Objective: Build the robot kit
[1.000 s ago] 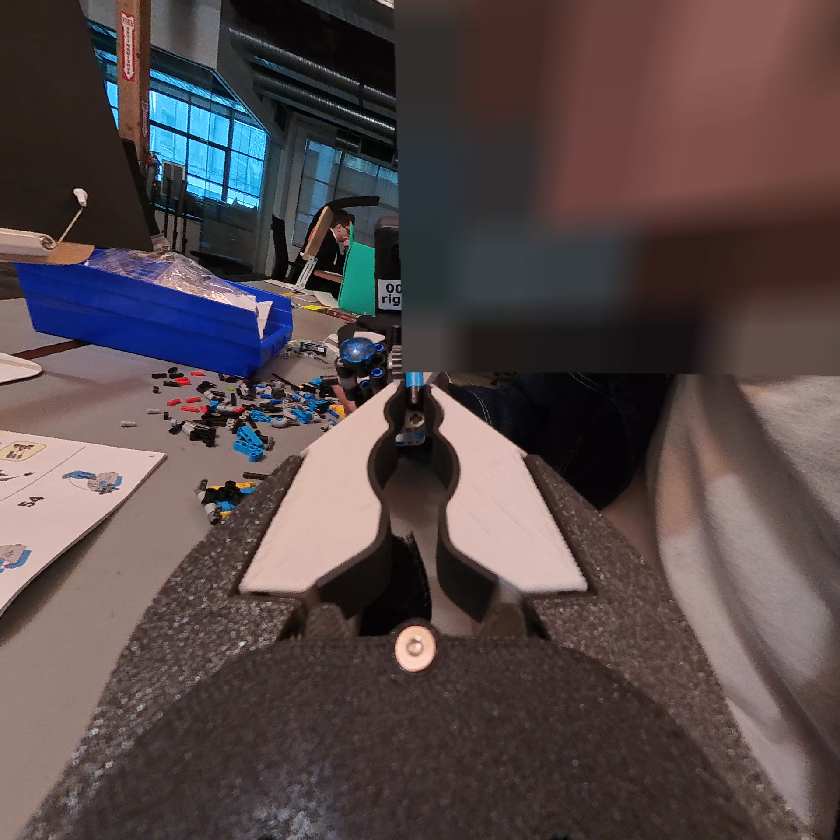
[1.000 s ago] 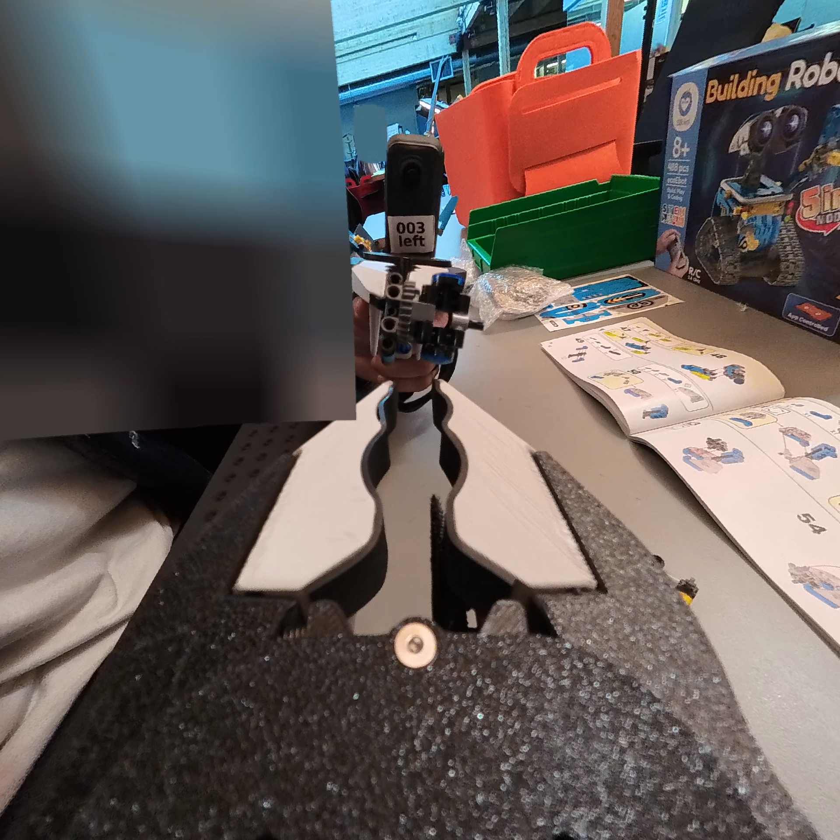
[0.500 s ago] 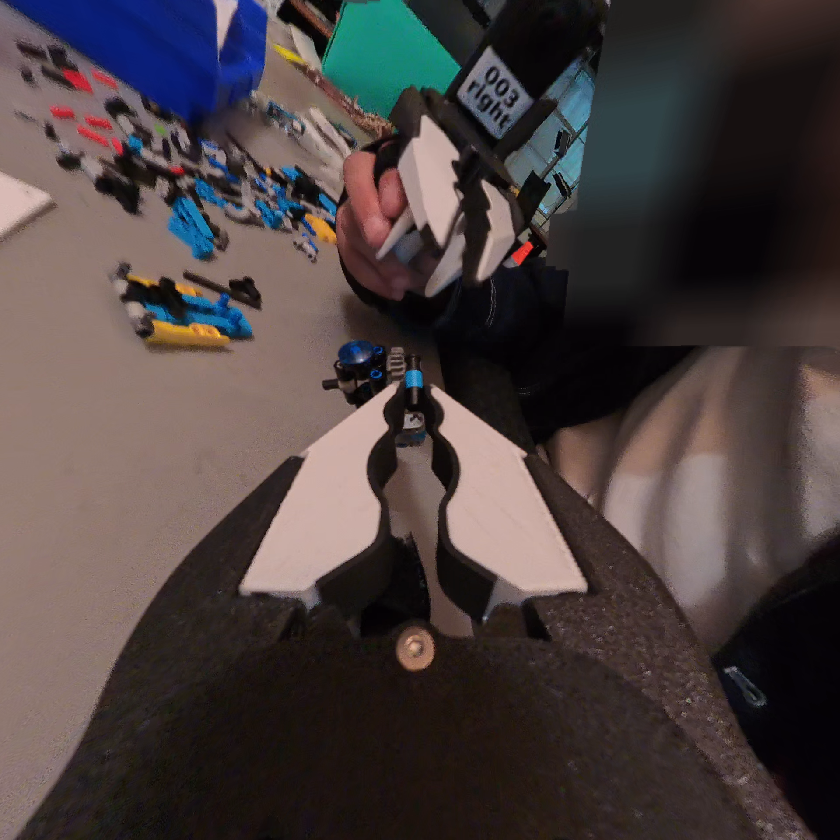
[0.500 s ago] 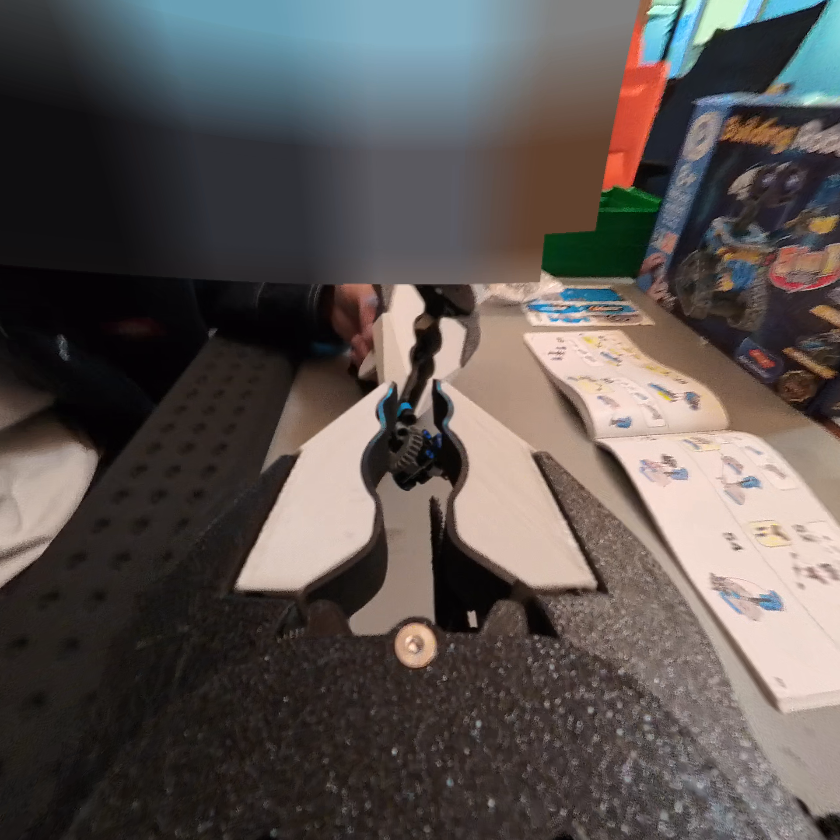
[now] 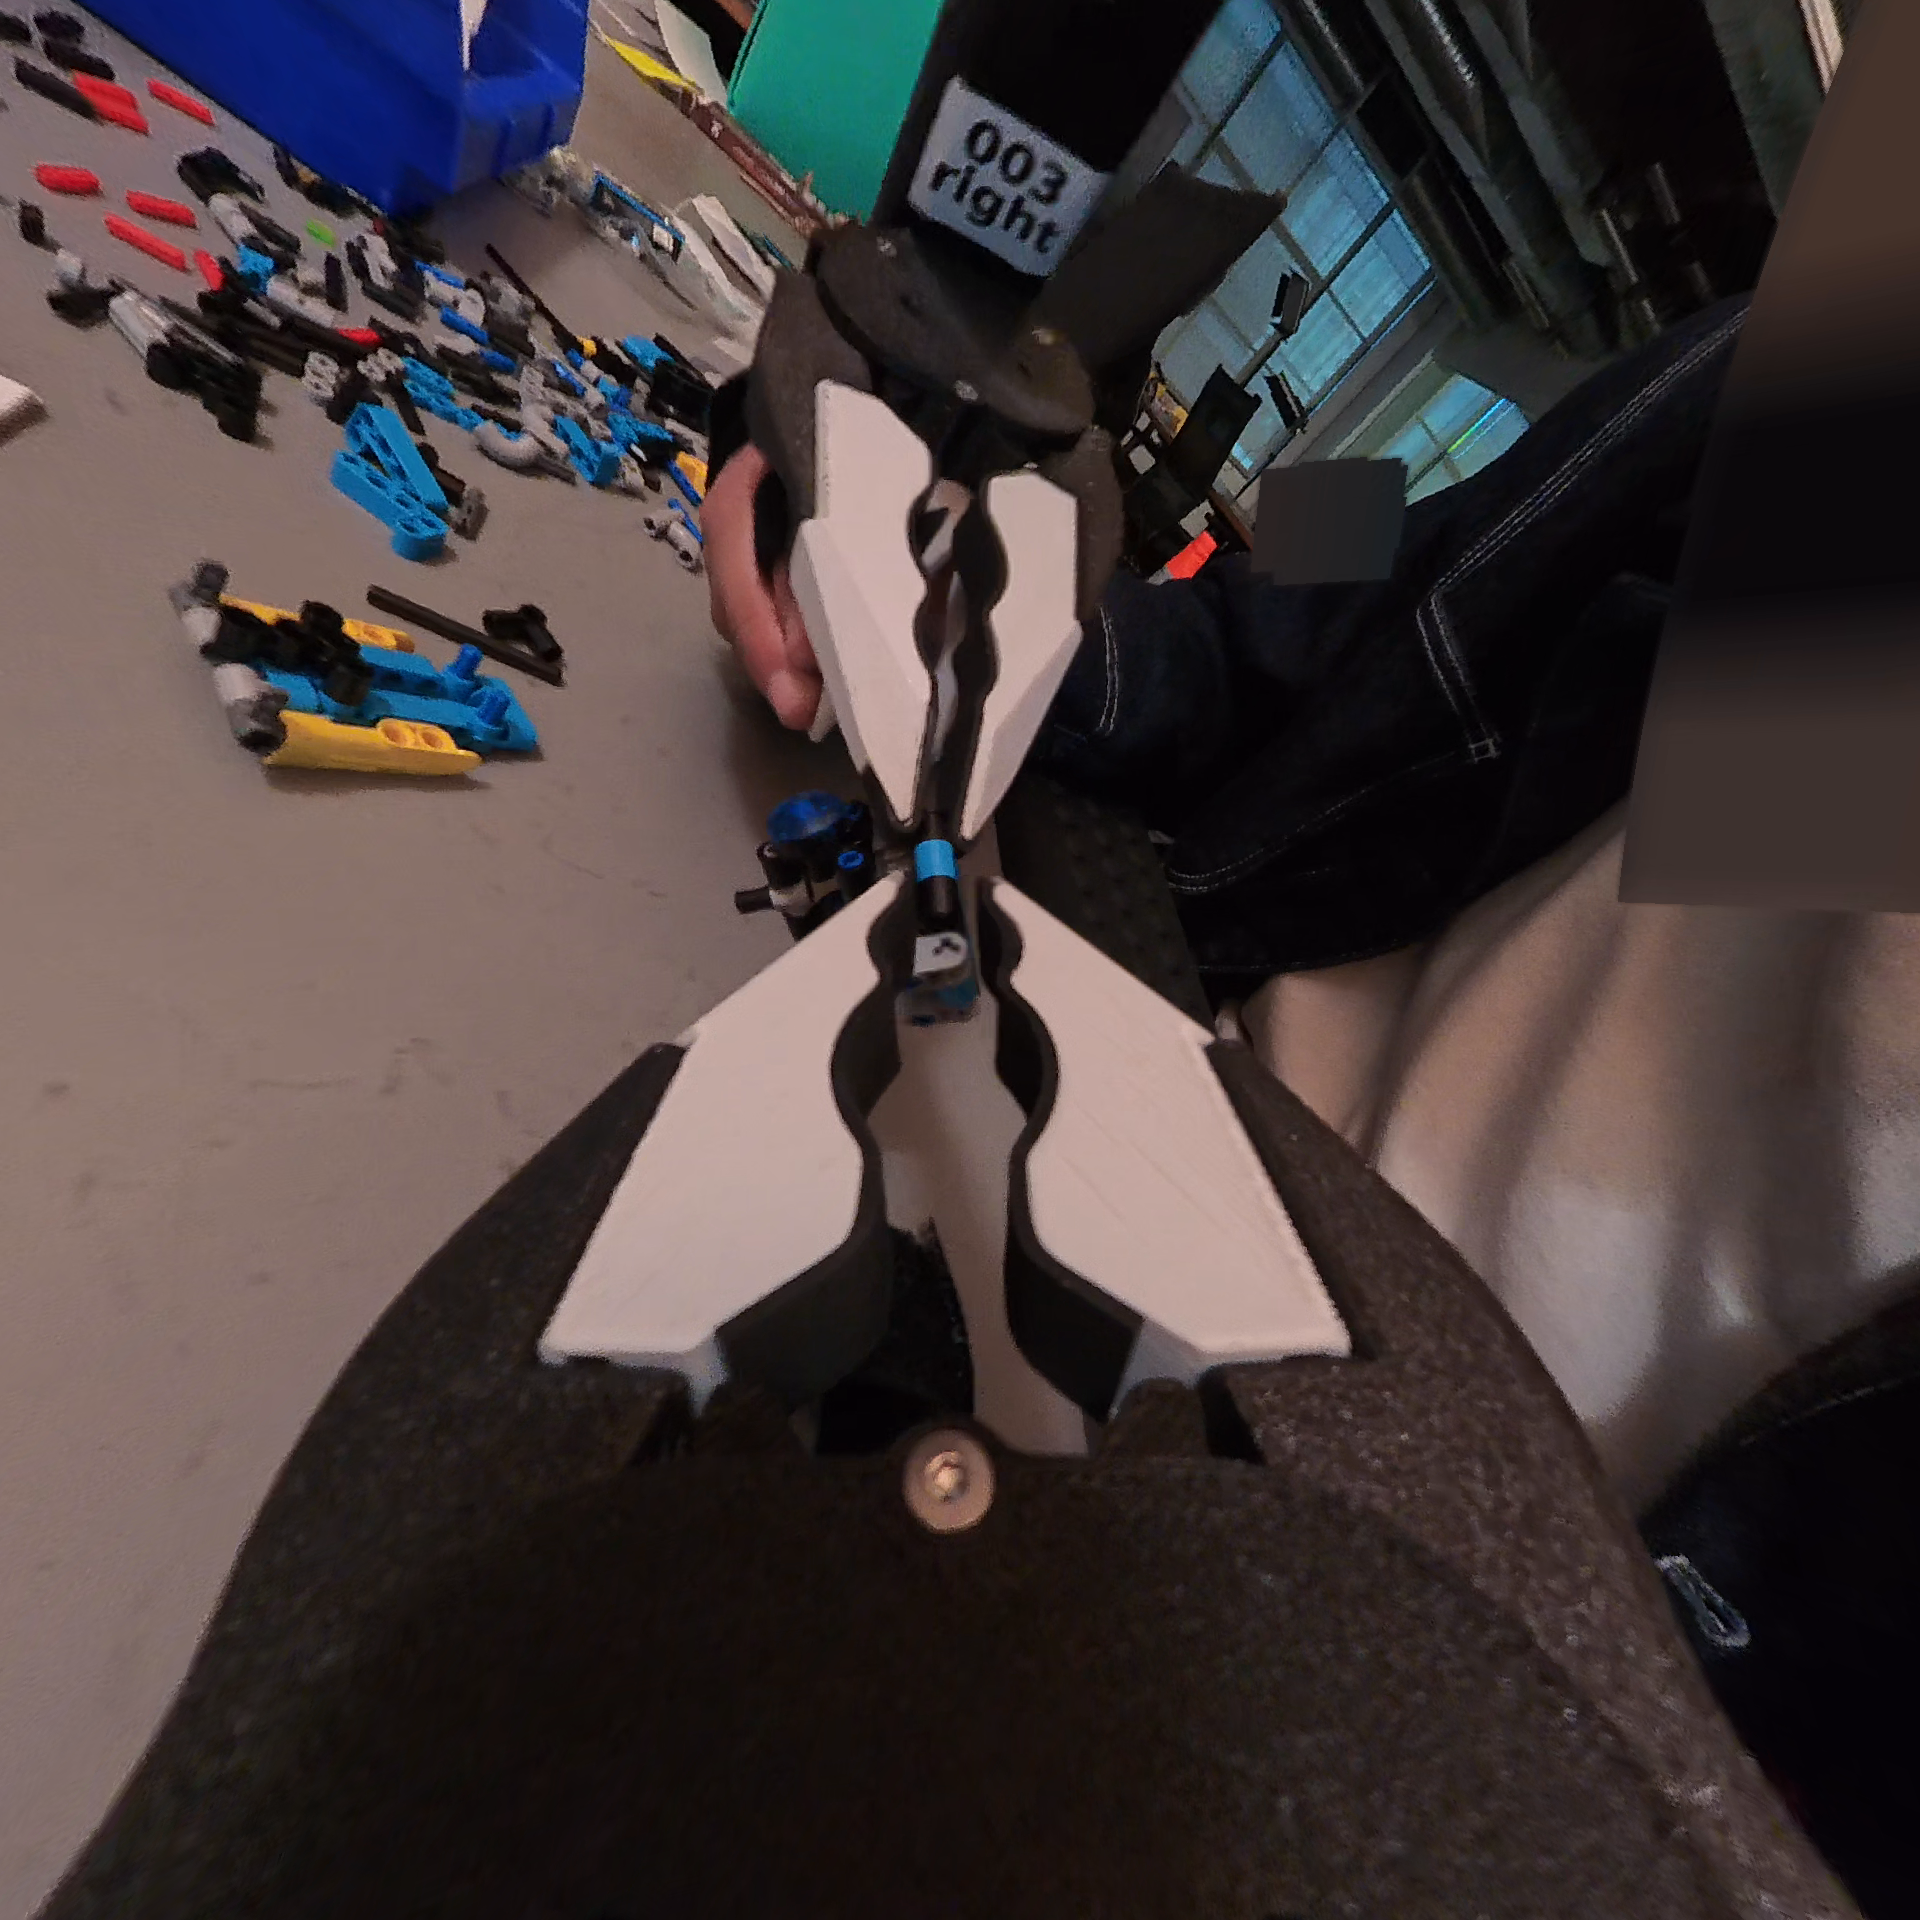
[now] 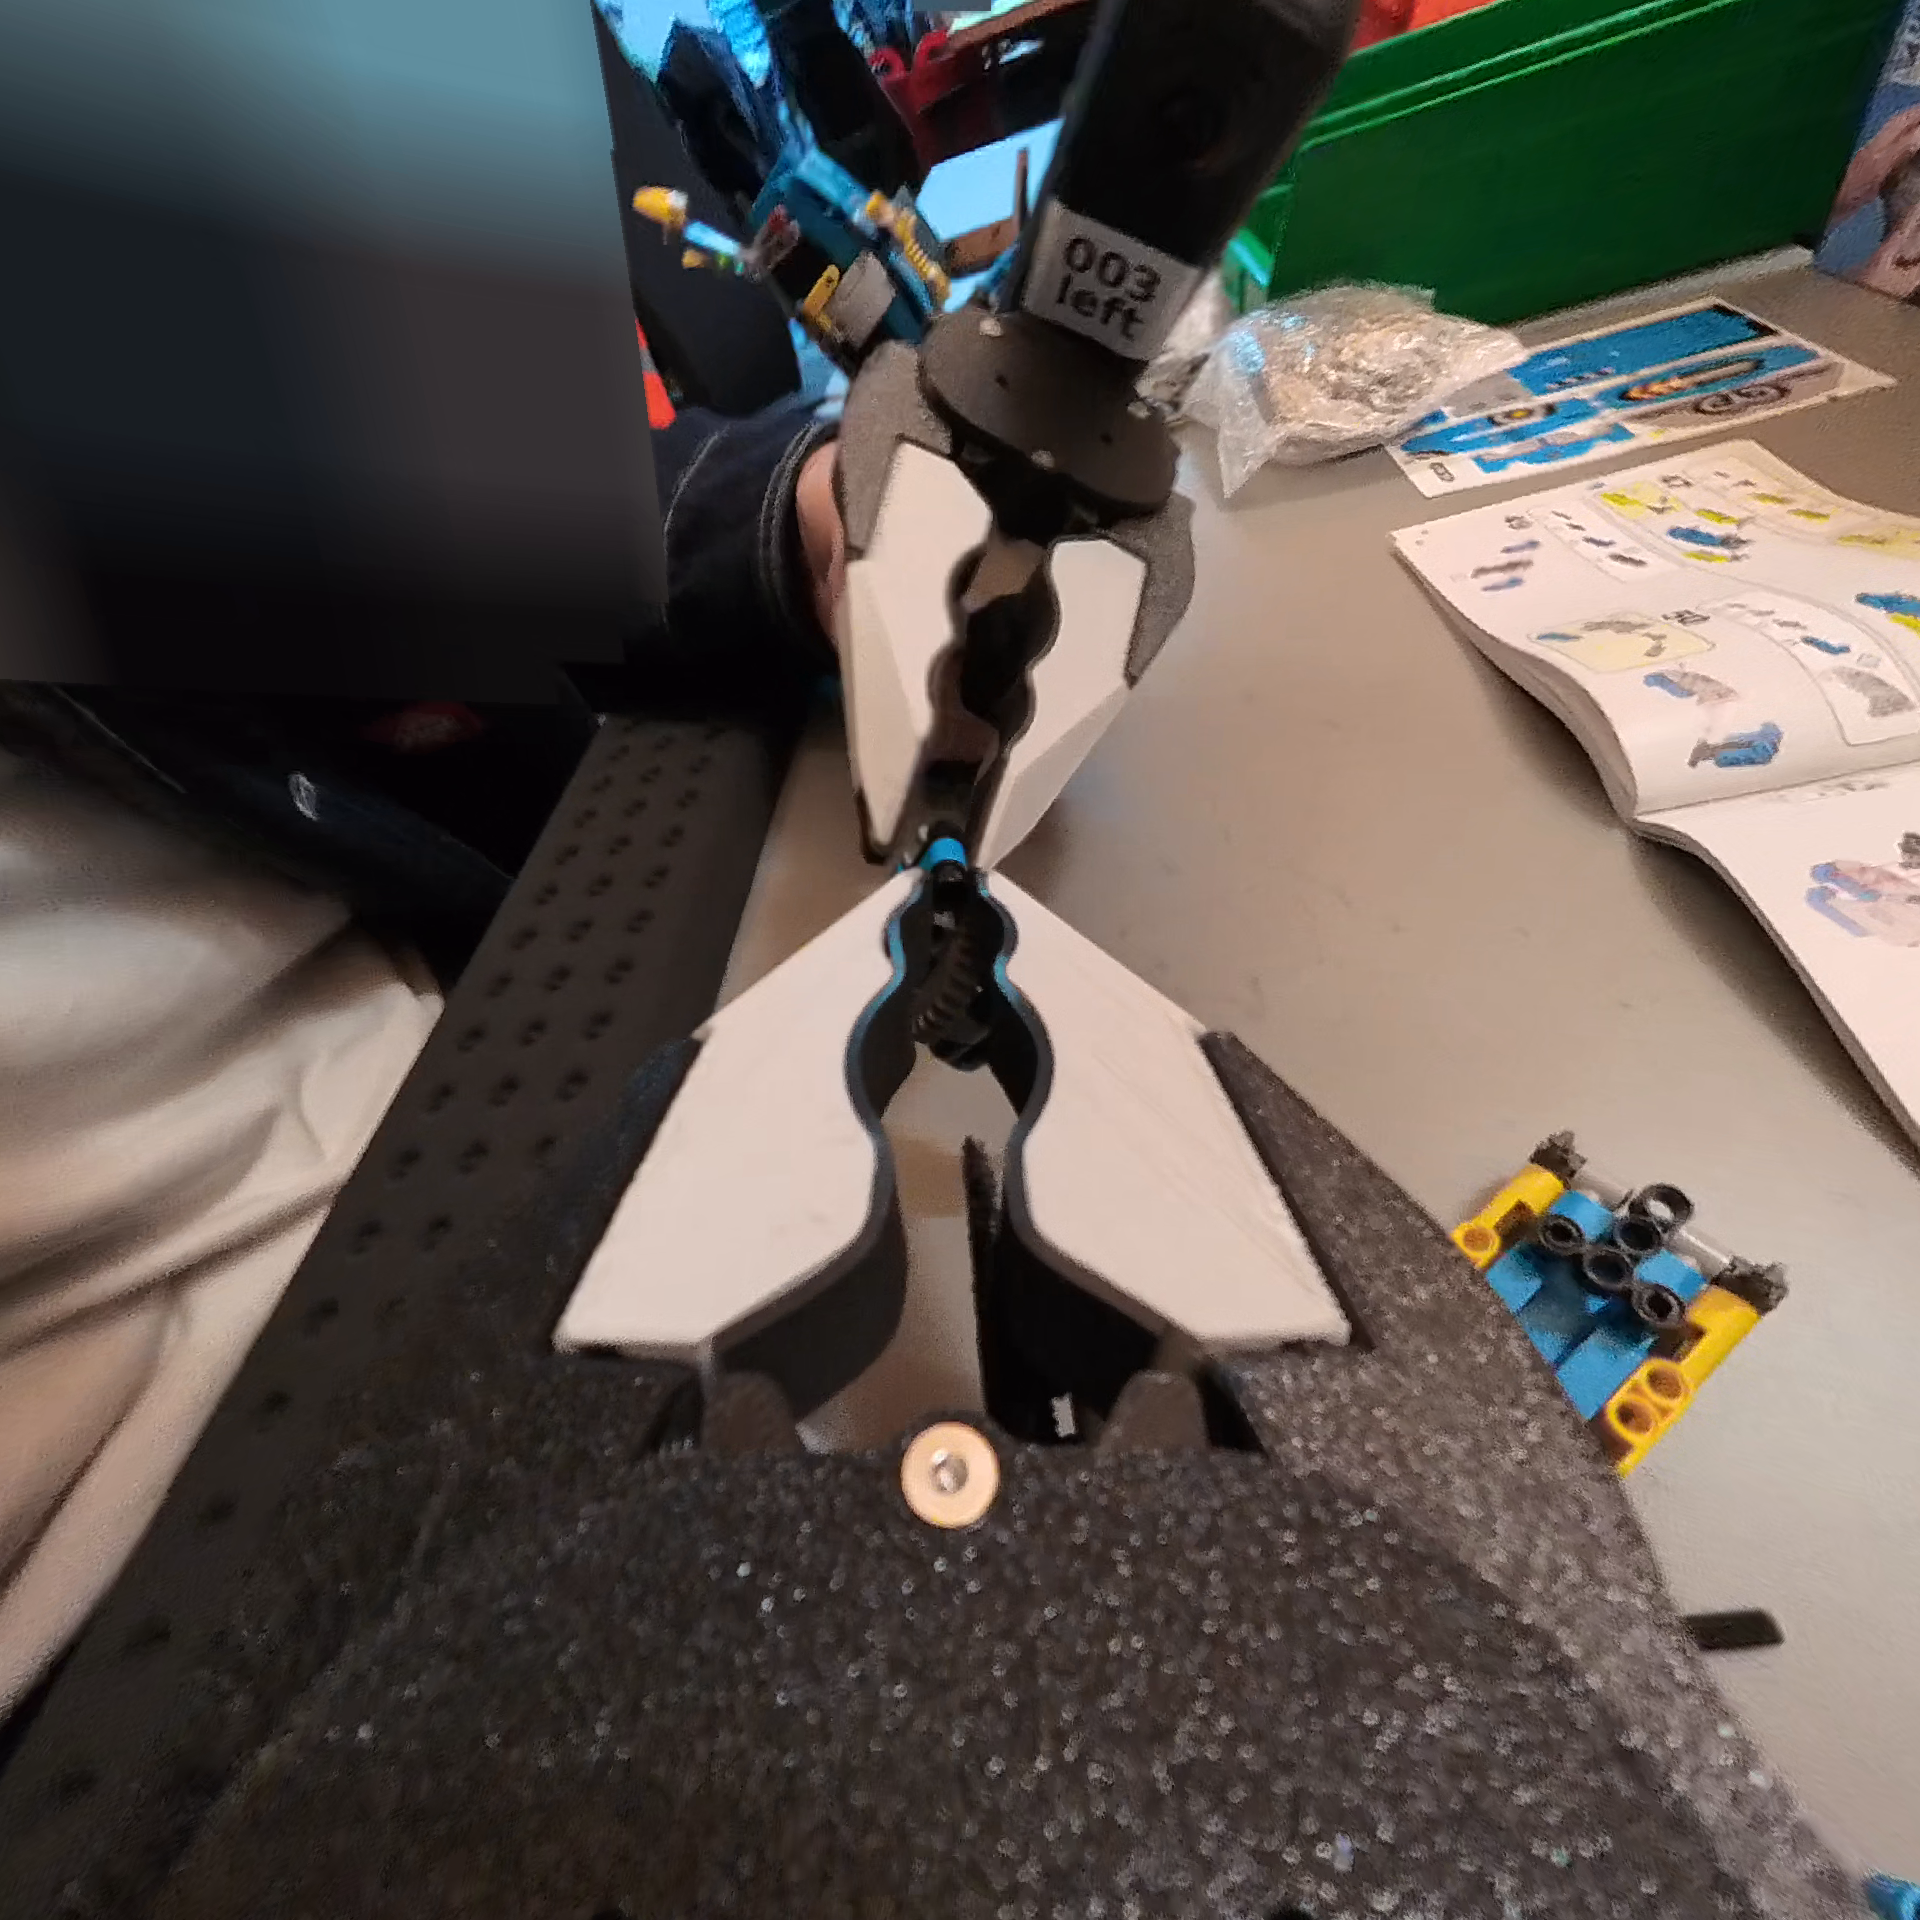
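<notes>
Left hand-held gripper (image 5: 935,914) and right hand-held gripper (image 6: 940,883) meet tip to tip, both clamped on one brick assembly (image 5: 831,857) above the surface (image 5: 312,1039)

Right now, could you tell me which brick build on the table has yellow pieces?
The flat blue build lying alone; the gripped build shows only black and blue.

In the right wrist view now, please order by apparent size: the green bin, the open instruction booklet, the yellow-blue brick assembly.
1. open instruction booklet and green bin: both cut by the frame, unsure
2. yellow-blue brick assembly: smallest, though nearest the camera
</notes>
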`<state>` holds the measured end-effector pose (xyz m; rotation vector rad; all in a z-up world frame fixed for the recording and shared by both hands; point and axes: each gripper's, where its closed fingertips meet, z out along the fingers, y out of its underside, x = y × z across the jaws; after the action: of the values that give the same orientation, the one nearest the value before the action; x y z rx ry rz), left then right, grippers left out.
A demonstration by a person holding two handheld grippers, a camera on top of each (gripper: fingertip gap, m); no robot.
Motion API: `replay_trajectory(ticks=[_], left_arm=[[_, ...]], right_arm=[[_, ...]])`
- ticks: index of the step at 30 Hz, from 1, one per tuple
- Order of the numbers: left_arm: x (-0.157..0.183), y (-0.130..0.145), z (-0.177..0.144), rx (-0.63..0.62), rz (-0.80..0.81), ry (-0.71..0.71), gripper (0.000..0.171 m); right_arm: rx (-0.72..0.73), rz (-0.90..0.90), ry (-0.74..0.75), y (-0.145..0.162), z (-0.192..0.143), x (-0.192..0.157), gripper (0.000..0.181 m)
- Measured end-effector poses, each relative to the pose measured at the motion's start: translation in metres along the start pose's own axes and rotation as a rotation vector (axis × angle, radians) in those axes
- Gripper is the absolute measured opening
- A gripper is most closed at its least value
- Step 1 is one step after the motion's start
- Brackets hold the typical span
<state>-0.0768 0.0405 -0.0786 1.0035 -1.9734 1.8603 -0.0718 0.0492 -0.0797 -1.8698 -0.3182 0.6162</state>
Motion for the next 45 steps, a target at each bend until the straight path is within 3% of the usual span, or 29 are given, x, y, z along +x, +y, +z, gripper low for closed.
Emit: replay_trajectory(ticks=[2,10,19,35,40,45], left_arm=[[-0.002,-0.008,-0.006,0.037,0.019,-0.021,0.021],[-0.005,-0.017,-0.005,0.114,-0.045,0.003,0.02],[-0.006,-0.02,-0.005,0.132,0.021,-0.045,0.014],[-0.019,-0.018,-0.007,-0.054,0.695,-0.5,0.01],[-0.02,-0.018,-0.008,-0.033,0.612,-0.453,0.01],[-0.016,-0.02,-0.006,0.065,0.321,-0.275,0.008]], right_arm=[[0.045,0.044,-0.008,-0.006,-0.006,0.004,0.005],[0.109,-0.068,0.072,-0.017,-0.011,0.008,0.005],[0.132,-0.098,0.089,-0.021,-0.012,0.008,0.005],[0.162,0.461,-0.085,-0.013,-0.008,0.022,0.004],[0.145,0.41,-0.057,-0.013,-0.007,0.023,0.005],[0.132,0.014,0.104,-0.017,-0.01,0.02,0.006]])
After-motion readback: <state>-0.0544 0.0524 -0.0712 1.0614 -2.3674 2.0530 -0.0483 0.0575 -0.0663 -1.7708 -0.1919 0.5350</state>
